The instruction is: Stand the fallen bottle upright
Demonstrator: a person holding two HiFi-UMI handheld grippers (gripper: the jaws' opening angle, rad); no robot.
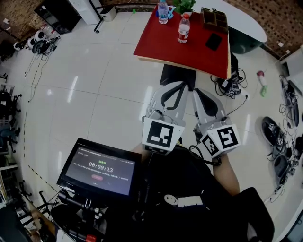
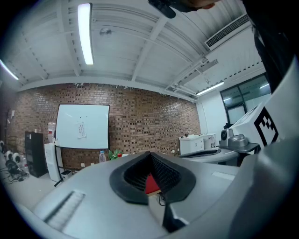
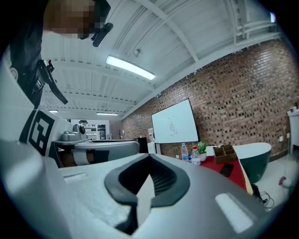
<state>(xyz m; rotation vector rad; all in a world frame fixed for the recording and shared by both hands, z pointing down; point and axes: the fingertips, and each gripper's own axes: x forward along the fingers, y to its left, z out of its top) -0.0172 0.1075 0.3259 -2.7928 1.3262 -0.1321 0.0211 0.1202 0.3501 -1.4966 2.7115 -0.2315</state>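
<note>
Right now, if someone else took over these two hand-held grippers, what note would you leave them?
Left gripper: shut, empty, held level near the body.
Right gripper: the same.
On the red table, well ahead: the clear plastic bottle with red cap and the clear plastic bottle with blue label both stand upright.
Done: no fallen bottle in view.
Left: find one, if any, and stand it.
</note>
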